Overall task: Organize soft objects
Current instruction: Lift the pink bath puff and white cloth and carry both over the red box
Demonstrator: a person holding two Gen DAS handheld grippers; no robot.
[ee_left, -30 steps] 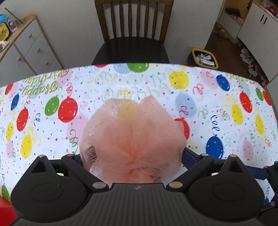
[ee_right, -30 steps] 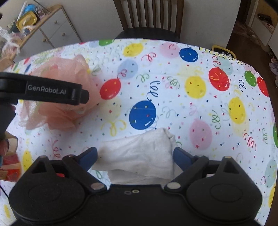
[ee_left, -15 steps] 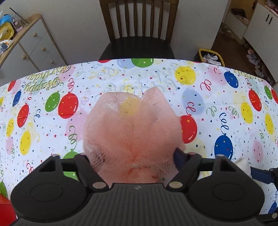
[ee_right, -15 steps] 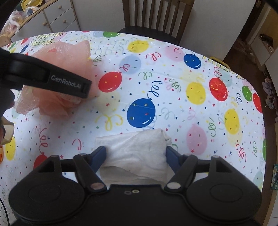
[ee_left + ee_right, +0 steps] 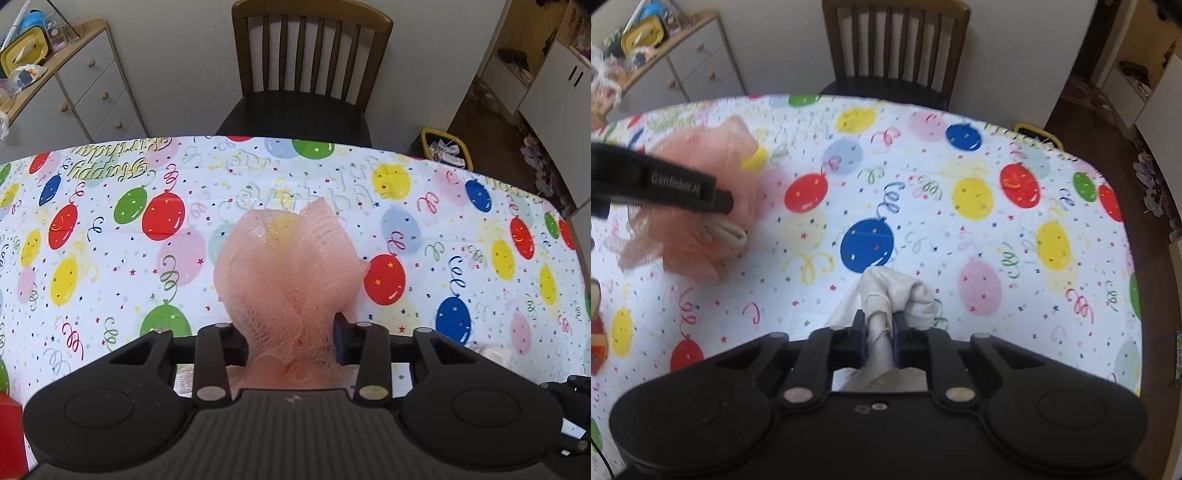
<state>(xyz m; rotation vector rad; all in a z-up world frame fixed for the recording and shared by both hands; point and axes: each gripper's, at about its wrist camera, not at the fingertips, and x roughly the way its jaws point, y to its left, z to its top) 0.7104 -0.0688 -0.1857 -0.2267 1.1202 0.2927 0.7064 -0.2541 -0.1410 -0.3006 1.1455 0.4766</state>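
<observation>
Peach mesh and pale cloth, one pinched in each gripper over the balloon-print tablecloth [image 5: 110, 280].

The left gripper [image 5: 290, 341] has just been closing, and its pads now squeeze the lower part of the peach mesh bath pouf [image 5: 288, 266], which bulges above them at the table's middle. To its right, the right gripper [image 5: 879, 341] has likewise been closing and now stands narrow, clamped on a bunched fold of the white cloth [image 5: 890, 295] near the table's front edge. A wooden chair [image 5: 310, 62] stands behind the table.
</observation>
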